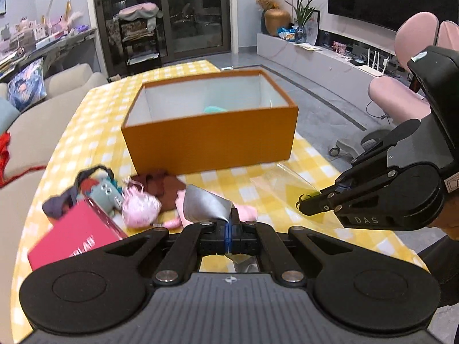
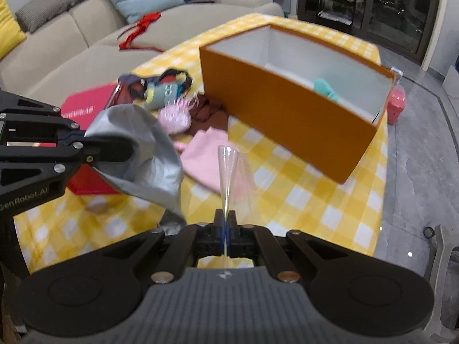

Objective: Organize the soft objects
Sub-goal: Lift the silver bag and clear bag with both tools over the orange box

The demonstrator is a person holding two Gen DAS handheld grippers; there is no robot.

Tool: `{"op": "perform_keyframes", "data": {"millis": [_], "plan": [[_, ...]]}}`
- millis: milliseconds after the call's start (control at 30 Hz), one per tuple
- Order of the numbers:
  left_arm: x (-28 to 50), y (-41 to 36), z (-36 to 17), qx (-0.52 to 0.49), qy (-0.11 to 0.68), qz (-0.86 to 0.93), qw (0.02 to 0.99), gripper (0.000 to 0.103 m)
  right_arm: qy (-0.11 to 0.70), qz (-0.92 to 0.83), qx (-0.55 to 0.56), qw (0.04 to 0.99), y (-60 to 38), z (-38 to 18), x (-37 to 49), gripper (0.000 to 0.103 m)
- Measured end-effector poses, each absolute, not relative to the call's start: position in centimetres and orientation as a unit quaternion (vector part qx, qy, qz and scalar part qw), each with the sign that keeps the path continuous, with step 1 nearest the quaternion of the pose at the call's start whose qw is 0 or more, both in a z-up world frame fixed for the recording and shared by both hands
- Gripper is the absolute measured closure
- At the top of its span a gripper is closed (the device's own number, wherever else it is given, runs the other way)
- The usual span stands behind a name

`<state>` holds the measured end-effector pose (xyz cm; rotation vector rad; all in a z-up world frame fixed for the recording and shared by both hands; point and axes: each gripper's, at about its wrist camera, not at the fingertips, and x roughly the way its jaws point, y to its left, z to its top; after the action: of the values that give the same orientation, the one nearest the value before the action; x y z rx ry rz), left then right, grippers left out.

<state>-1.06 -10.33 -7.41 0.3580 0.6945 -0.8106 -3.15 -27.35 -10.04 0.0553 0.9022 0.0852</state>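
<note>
My left gripper [image 1: 231, 218] is shut on a grey silvery cloth [image 1: 205, 205], also in the right wrist view [image 2: 140, 154], held above the table. My right gripper [image 2: 225, 220] is shut on a clear plastic sheet [image 2: 228, 172], also in the left wrist view [image 1: 282, 185]. An orange box [image 1: 210, 140] stands open on the yellow checked table [image 1: 287, 223] with a teal soft item [image 2: 325, 89] inside. A pile lies left of the box: a pink cloth [image 2: 205, 159], a pink fluffy ball [image 1: 140, 207], a brown cloth [image 1: 162, 186] and a grey-blue plush toy [image 1: 106, 193].
A red flat box [image 1: 77, 236] lies at the table's left front. A beige sofa [image 2: 86, 37] with cushions and a red ribbon [image 2: 140, 28] runs along the left. A pink cup [image 2: 396, 106] stands behind the box. Pink chairs [image 1: 401, 100] stand to the right.
</note>
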Motion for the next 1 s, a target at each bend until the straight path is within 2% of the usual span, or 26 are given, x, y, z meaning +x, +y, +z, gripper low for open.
{"op": "perform_keyframes", "data": {"millis": [400, 1000], "plan": [[1.2, -13.4, -1.5, 0.194, 0.274, -0.408, 0.849, 0.103, 0.382, 0.006, 0.039, 0.923, -30.4, -5.1, -1.4, 0.103], [7.2, -19.1, 5.0, 0.244, 0.196, -0.419, 0.853, 0.103, 0.304, -0.017, 0.043, 0.952, -35.0, 1.7, 7.5, 0.103]]}}
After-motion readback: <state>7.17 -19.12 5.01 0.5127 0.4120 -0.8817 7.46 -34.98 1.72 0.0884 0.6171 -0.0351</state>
